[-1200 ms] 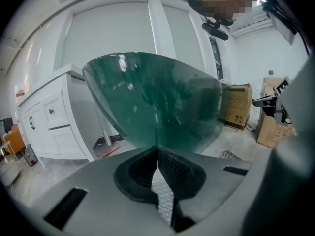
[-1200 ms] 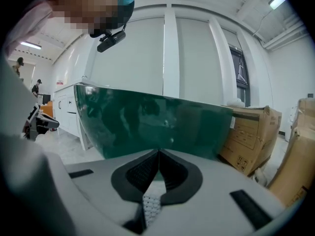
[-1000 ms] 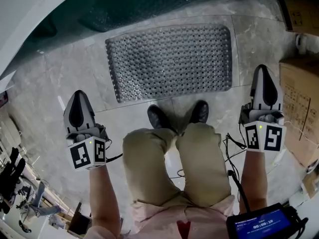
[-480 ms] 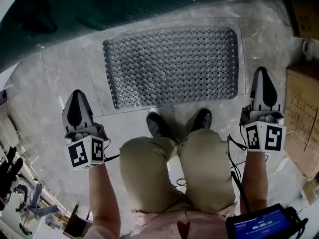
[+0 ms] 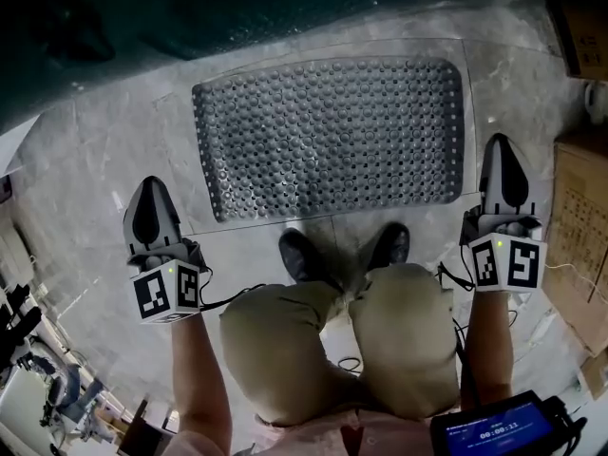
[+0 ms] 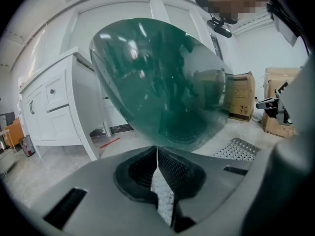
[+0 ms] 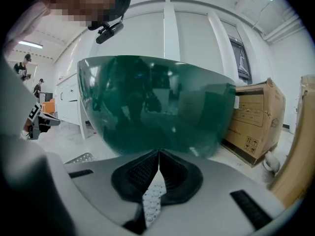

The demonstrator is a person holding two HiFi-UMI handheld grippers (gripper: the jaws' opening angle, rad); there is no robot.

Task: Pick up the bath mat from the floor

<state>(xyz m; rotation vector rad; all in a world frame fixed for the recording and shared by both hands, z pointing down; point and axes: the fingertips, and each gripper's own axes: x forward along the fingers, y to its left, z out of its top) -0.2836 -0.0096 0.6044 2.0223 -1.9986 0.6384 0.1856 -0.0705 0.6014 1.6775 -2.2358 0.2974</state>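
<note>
The bath mat (image 5: 328, 136) is grey and studded and lies flat on the pale stone floor, just ahead of the person's shoes (image 5: 302, 255). My left gripper (image 5: 149, 186) hovers shut to the left of the mat's near left corner, apart from it. Beside the mat's right edge my right gripper (image 5: 503, 142) is also shut, holding nothing. In the left gripper view the jaws (image 6: 157, 149) meet with nothing between them, and a corner of the mat (image 6: 238, 149) shows at the right. In the right gripper view the closed jaws (image 7: 159, 154) point at the tub, with a mat corner (image 7: 81, 158) at the left.
A dark green translucent tub (image 5: 190, 8) stands just beyond the mat. Cardboard boxes (image 5: 581, 217) line the right side near my right gripper. A white cabinet (image 6: 54, 107) stands at the left. A cable and a screen device (image 5: 494, 430) hang by the person's right arm.
The person has crouched lower, so the mat looks larger. Both grippers have sunk toward the floor and stayed shut at the mat's two sides.
</note>
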